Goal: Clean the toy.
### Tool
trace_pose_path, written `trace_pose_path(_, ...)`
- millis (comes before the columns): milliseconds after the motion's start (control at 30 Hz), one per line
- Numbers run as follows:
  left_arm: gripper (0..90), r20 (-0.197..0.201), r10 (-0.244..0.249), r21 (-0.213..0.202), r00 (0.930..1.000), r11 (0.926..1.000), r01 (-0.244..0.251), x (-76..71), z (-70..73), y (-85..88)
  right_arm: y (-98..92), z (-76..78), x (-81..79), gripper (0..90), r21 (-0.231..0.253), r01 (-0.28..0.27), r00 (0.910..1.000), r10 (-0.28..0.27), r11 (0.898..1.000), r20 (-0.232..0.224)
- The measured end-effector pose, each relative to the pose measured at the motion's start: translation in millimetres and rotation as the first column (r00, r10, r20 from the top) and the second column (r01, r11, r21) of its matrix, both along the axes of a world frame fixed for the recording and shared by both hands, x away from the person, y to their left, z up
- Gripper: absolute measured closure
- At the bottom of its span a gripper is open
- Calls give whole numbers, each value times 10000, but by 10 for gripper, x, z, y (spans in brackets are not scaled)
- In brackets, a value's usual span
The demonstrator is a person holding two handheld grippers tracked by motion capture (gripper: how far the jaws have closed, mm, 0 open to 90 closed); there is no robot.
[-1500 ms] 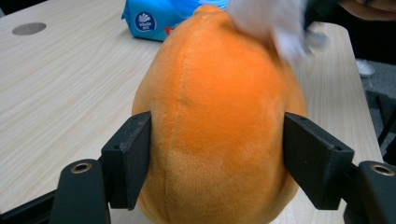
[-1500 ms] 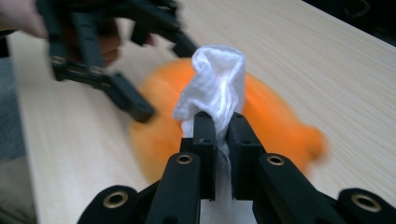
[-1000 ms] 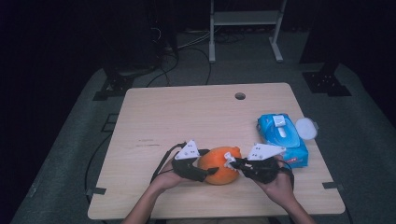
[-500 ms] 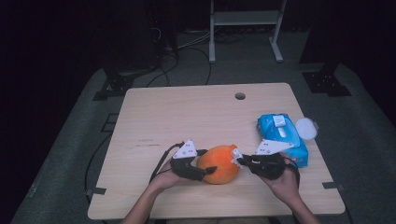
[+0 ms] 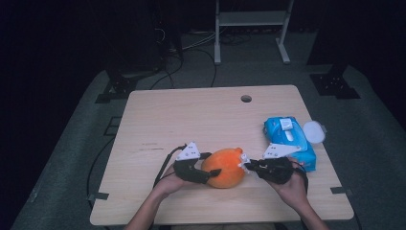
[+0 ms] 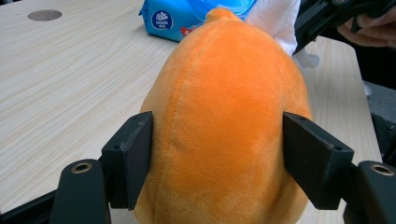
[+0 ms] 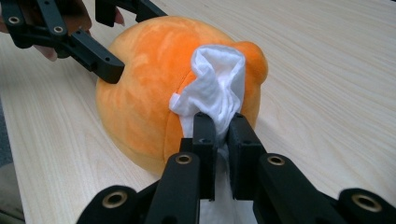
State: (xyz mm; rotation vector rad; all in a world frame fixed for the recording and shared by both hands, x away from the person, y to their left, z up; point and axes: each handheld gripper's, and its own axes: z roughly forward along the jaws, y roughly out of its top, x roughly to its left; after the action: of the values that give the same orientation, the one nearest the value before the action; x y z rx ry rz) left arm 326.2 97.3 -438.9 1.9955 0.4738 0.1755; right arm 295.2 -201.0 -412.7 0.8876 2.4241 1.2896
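Observation:
An orange plush toy (image 5: 225, 168) lies near the table's front edge. My left gripper (image 5: 210, 164) is shut on it from the left, and its black pads (image 6: 135, 154) press into both sides of the plush (image 6: 224, 116). My right gripper (image 5: 246, 164) comes in from the right, shut on a crumpled white wipe (image 7: 217, 84). The wipe lies against the plush's knobbed end (image 7: 140, 93), just beyond the shut right gripper (image 7: 222, 135). One jaw of the left gripper touches the plush's far side in the right gripper view.
A blue pack of wet wipes (image 5: 289, 139) lies right of the hands, with a round white lid (image 5: 313, 132) beside it. The wooden table (image 5: 191, 120) has a cable hole (image 5: 246, 98) near its far edge. Dark floor, cables and a metal stand lie beyond.
The right gripper with the wipe has shifted slightly against the plush's end. The left gripper and the plush have kept their place.

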Motion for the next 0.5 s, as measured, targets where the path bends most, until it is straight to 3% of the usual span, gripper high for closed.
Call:
trace_pose_path(100,299,243,-306,124,9992,9995,303,-41,10,-38,-2,41,-2,821,67,61,9999,-61,10000,124)
trace_pose_path(300,307,923,-1205,659,9884,9912,1147,-165,43,-138,-49,155,31,821,572,183,9990,-205,9982,394)
trace_pose_path(500,239,376,-825,116,9959,9966,822,-106,67,-110,-86,69,38,820,639,180,9998,-179,9978,-26)
